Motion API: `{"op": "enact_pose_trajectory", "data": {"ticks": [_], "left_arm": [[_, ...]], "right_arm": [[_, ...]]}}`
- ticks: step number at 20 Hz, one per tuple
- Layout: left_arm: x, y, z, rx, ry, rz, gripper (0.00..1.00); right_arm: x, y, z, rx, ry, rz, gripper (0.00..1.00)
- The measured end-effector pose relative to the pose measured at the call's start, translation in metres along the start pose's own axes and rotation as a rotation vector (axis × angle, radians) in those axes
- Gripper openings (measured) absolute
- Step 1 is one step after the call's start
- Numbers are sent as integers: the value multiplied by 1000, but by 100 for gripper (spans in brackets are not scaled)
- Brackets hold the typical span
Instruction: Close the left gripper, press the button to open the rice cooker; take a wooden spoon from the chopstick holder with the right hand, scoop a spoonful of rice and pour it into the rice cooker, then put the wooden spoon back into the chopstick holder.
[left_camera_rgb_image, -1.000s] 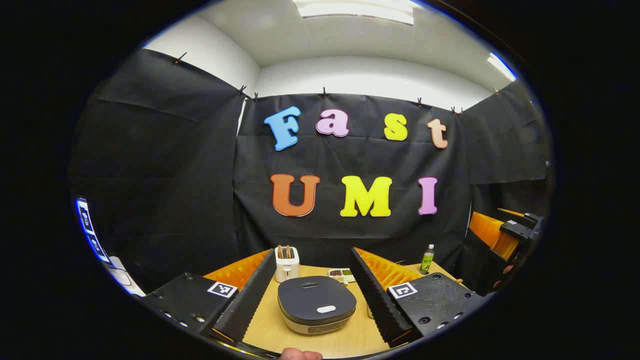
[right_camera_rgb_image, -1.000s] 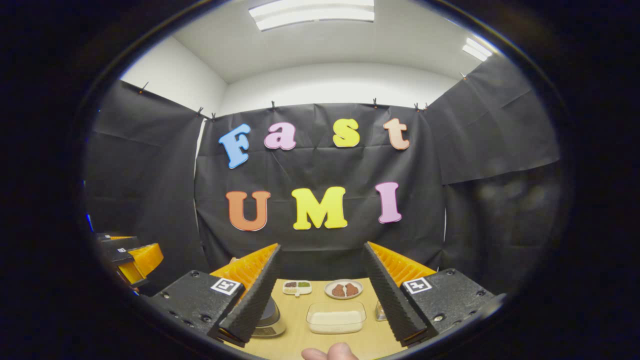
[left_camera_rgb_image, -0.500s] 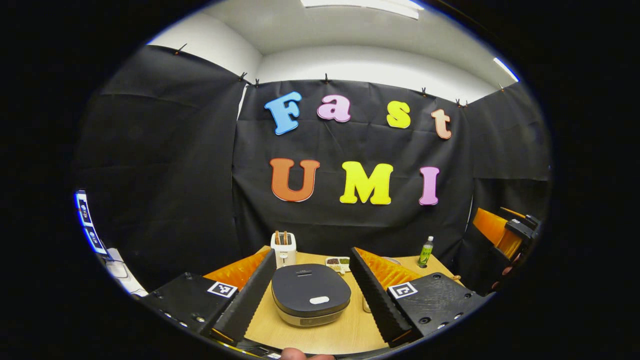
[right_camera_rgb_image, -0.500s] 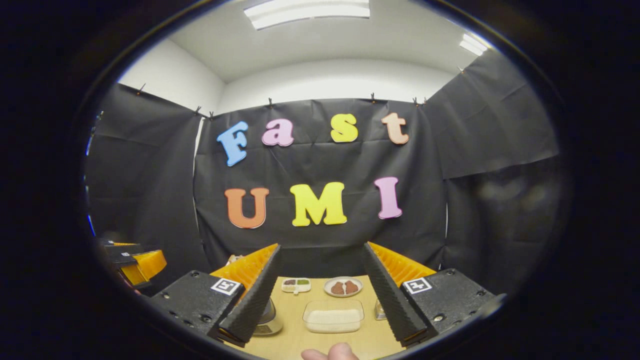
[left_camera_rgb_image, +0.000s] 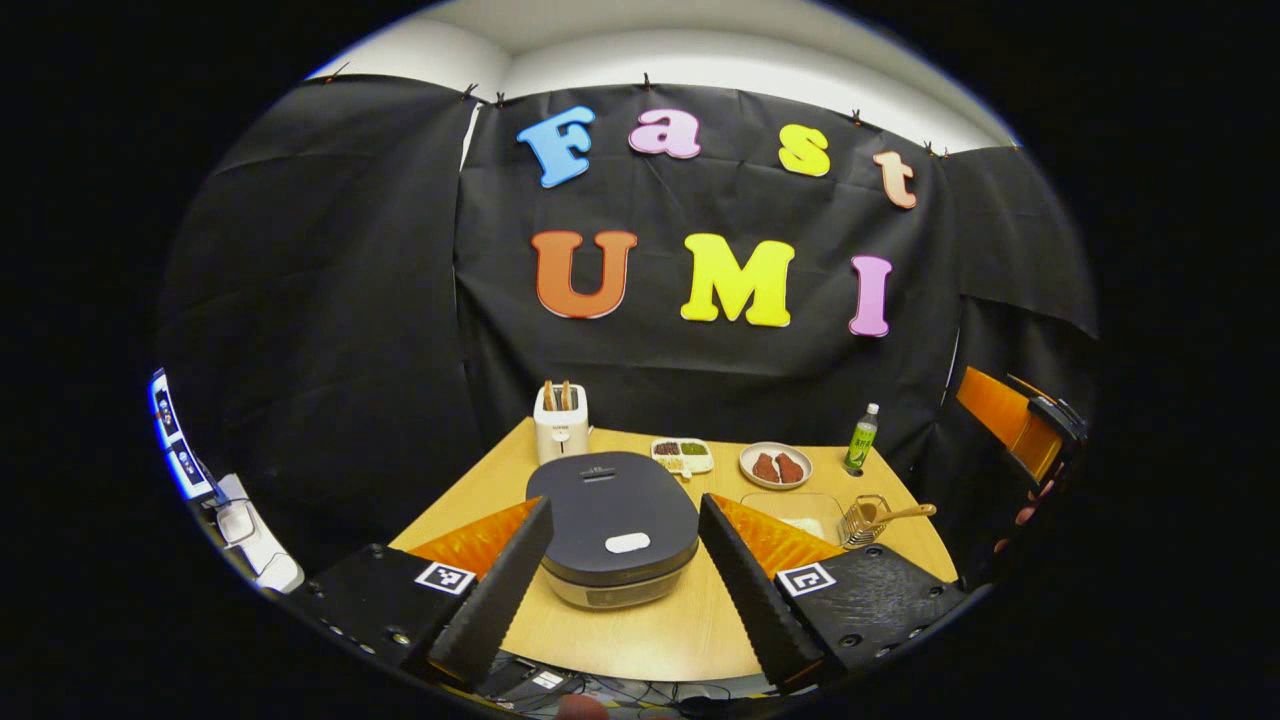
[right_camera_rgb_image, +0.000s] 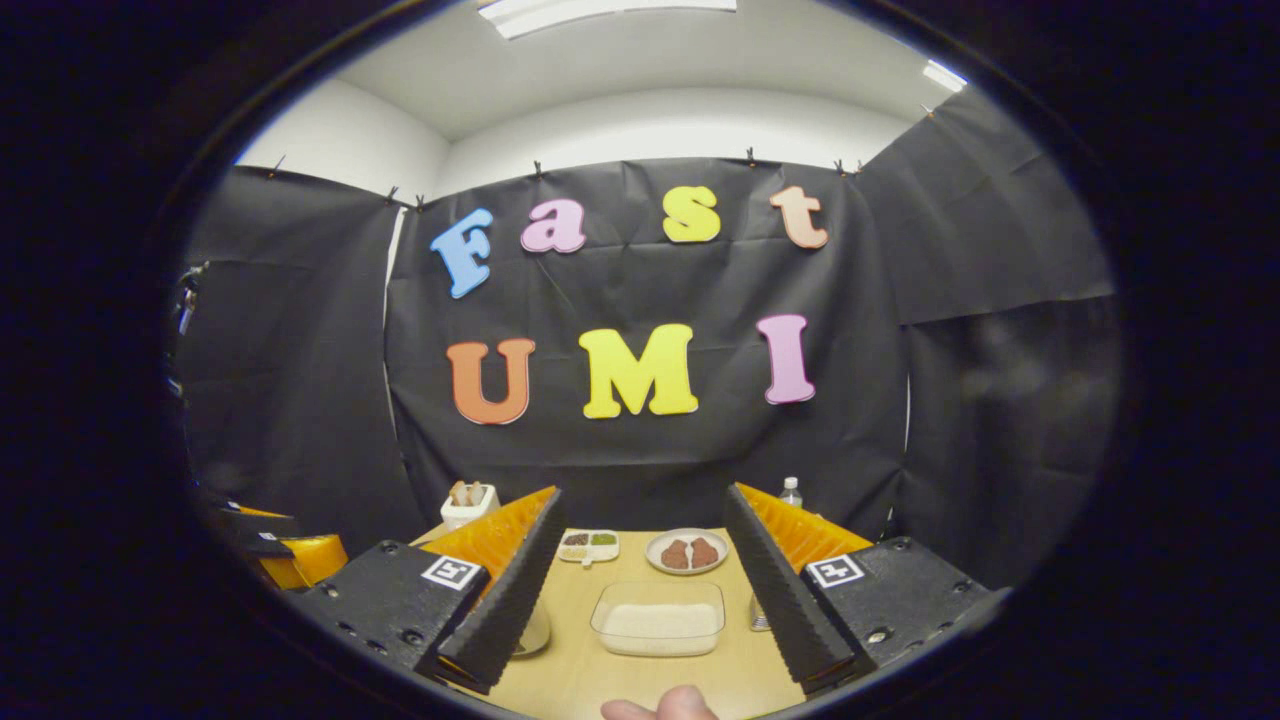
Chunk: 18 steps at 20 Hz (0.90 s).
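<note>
wooden table (left_camera_rgb_image: 650, 630), black cloth wall (left_camera_rgb_image: 320, 300), white ceiling (right_camera_rgb_image: 640, 70)

A white toaster (left_camera_rgb_image: 561, 424), a divided snack dish (left_camera_rgb_image: 682, 455), a plate (left_camera_rgb_image: 776, 466) and a green bottle (left_camera_rgb_image: 861, 438) line the table's (left_camera_rgb_image: 650, 625) far edge.

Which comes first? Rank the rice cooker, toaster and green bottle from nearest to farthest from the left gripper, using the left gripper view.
1. Rice cooker: lies just ahead of the left gripper, between its open fingers.
2. Toaster: behind the cooker, at the table's far left edge.
3. Green bottle: far right corner, about as far back as the toaster; the order of those two is uncertain.
</note>
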<state>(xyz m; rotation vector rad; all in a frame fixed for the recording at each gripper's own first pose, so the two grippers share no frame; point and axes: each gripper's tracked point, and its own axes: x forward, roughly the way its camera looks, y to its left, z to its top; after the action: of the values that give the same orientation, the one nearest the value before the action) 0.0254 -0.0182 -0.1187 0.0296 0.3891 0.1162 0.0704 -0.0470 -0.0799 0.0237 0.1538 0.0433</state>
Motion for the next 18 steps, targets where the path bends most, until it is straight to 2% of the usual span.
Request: {"op": "enact_pose_trajectory", "data": {"ticks": [3,7,8,9,10,11,12,15,17,18], "left_arm": [[17,-12,-23,7,96,3,93],[40,-23,-43,16,203,21,68],[47,-24,-47,18,229,30,54],[50,-23,-50,19,251,43,46],[58,-20,-52,15,267,58,30],[63,-18,-54,9,277,66,22],[70,-18,-57,1,294,71,9],[85,-24,-65,-39,353,27,5],[106,-17,-64,-27,357,32,5],[109,-17,-70,-30,385,18,0]], "right_arm": [[20,-18,-4,5,2,4,100],[48,-46,-20,39,33,2,100],[53,-54,-24,40,43,-5,100],[58,-61,-26,34,48,-8,100],[63,-68,-27,25,41,-6,100],[66,-73,-26,14,30,-8,100],[69,-80,-27,2,27,-12,100],[77,-91,-38,-5,45,-6,100],[82,-102,-42,-2,52,-11,100],[83,-107,-44,3,56,-16,100]]}}
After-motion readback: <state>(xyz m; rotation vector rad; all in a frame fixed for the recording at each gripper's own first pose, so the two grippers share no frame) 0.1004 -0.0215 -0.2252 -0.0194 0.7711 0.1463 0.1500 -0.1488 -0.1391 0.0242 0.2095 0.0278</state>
